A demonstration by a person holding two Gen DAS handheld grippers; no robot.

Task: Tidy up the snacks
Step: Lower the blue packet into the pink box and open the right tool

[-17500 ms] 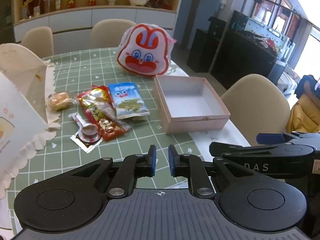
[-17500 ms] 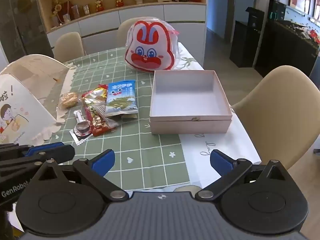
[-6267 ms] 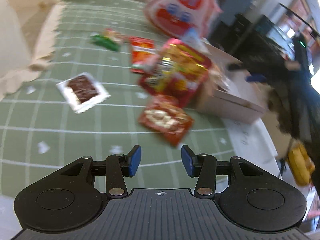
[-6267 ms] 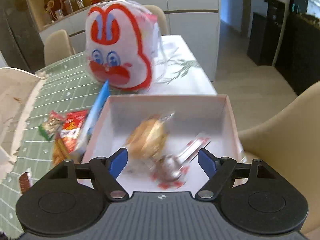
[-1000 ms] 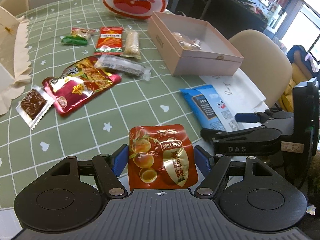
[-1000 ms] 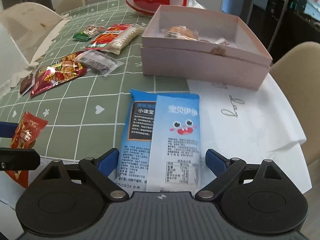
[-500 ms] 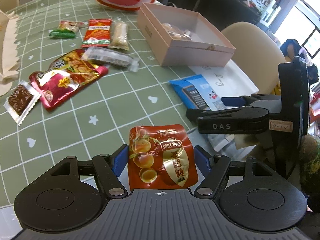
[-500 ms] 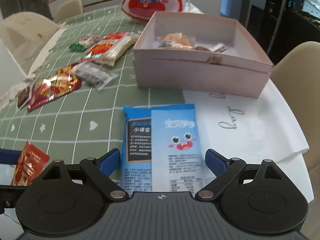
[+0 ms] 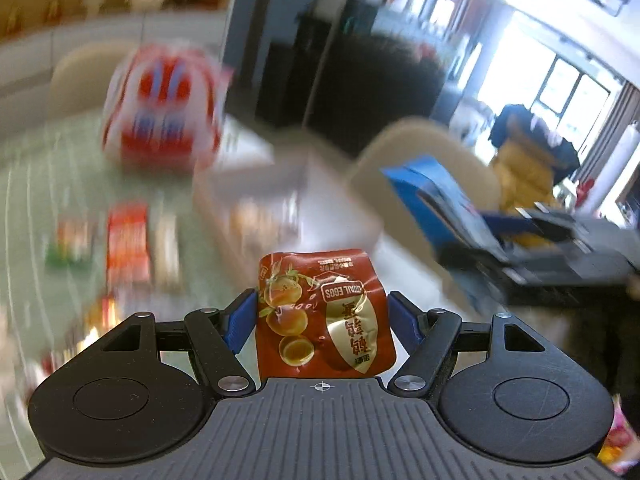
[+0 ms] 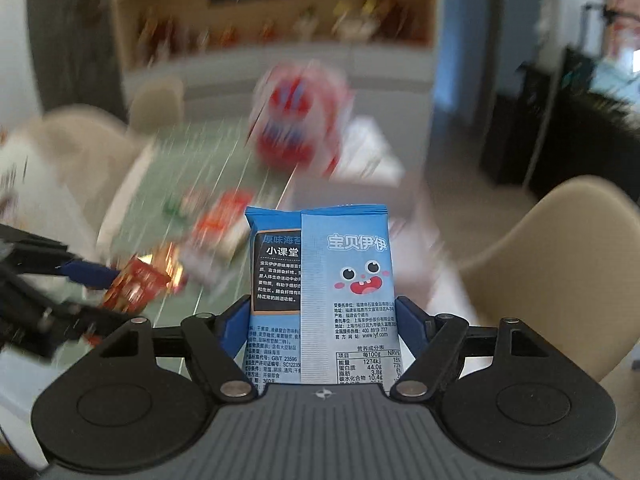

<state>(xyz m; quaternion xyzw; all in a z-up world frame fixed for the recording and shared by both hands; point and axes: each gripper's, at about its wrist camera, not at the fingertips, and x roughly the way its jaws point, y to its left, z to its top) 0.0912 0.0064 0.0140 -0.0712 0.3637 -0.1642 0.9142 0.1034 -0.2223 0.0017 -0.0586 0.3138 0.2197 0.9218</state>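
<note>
Both packets, flat on the bench half a second ago, now ride clear of it, each lifted in its own claw; background streaks with motion.

Left claw [image 9: 322,316]: blue pads pressed on the two side edges of the red pouch [image 9: 324,308], pinching it. Pouch: glossy foil, squarish, crimped top seal, printed with egg halves and a gold panel. Judged light and slightly puffy; film slick, so the hold is best kept low on the side seams, where the foil is stiffest. Squeezing the middle would likely dent the contents.

Right claw [image 10: 324,320]: jaws closing, pads against the long edges of the blue packet [image 10: 322,292], which stands upright between them, back seam and nutrition print facing the camera. Packet: matte-to-satin film, tall rectangle, serrated top edge, cartoon face. Judged very light and crushable, probably crisp sheets inside; firm pressure could crack them, and a tall packet held near its foot may flop or swing.

Beyond the claws, blurred:
- Box [image 9: 256,196]: pale pink card, open top, shallow, sits on the bench ahead of the left claw; likely destination for both packets.
- Rabbit bag [image 9: 160,116]: white and red, soft plastic, behind the box.
- Loose snacks [image 9: 128,240]: small red and green wrappers lying left of the box.
- Bench [image 9: 24,200]: green cloth with pale grid lines.
- Chair [image 10: 568,252]: beige shell, at the right edge.
</note>
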